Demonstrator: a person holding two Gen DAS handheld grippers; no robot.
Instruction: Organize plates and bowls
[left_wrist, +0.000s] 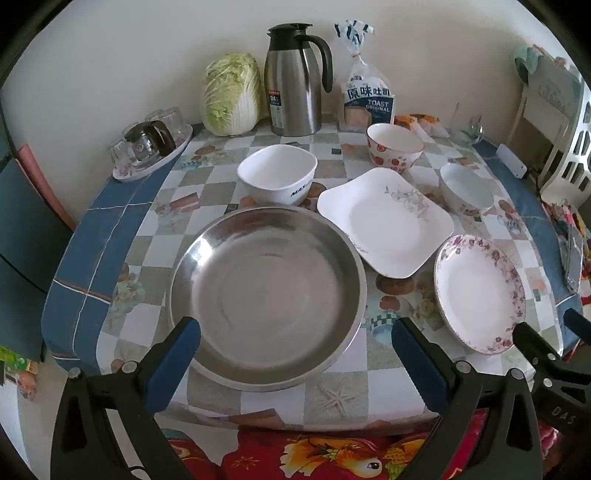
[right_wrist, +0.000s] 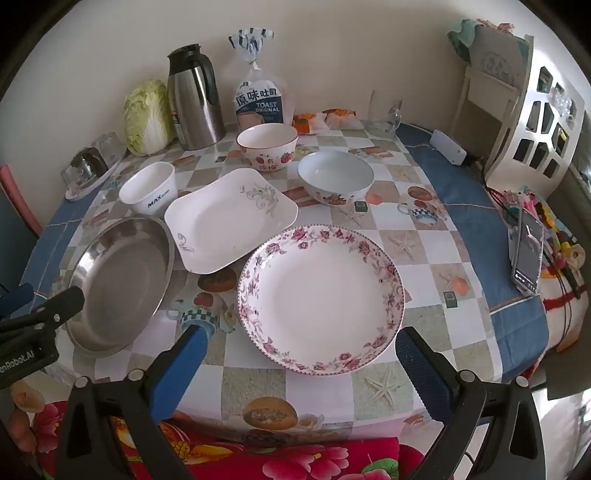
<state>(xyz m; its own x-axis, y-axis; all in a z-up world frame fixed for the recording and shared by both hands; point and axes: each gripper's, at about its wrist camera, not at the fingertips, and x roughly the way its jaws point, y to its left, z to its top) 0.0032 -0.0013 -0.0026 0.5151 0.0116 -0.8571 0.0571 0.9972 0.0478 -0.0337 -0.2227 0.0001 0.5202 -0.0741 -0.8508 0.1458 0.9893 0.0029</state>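
Plates and bowls, six pieces, all lying separately on the checked tablecloth (left_wrist: 155, 236); none stacked yet.

Left wrist view. Steel pan (left_wrist: 267, 295): round, shallow, straight ahead of the left gripper (left_wrist: 295, 350), its near rim lying between the two blue pads as seen from here. Left gripper: jaws spread wide, nothing between the pads, not touching the pan as far as can be told. Square white plate (left_wrist: 386, 221): beyond and to the right of the pan, one corner touching or just overlapping the pan's rim; set diagonally, corner toward the camera. Floral round plate (left_wrist: 480, 293): far right, near the table edge, with the other gripper's black finger beside it. MAX bowl (left_wrist: 277, 174): behind the pan. Strawberry bowl (left_wrist: 394, 147) and pale bowl (left_wrist: 466, 189): rear right.

Right wrist view. Floral round plate (right_wrist: 321, 299): directly ahead of the right gripper (right_wrist: 299, 350), near rim between the pads. Right gripper: jaws wide apart, empty. Square white plate (right_wrist: 231, 219): beyond and left. Steel pan (right_wrist: 122, 280): far left, under the left gripper's tip. Pale bowl (right_wrist: 335, 175), strawberry bowl (right_wrist: 267, 144), MAX bowl (right_wrist: 147, 188): back row.

Judgement. Each hand faces its own dish: left is nearer the pan, right is nearer the floral plate. Being round, neither dish has a long axis to align with; a rim grip from the near side looks workable. The square plate lies between both, slightly closer to the right hand.
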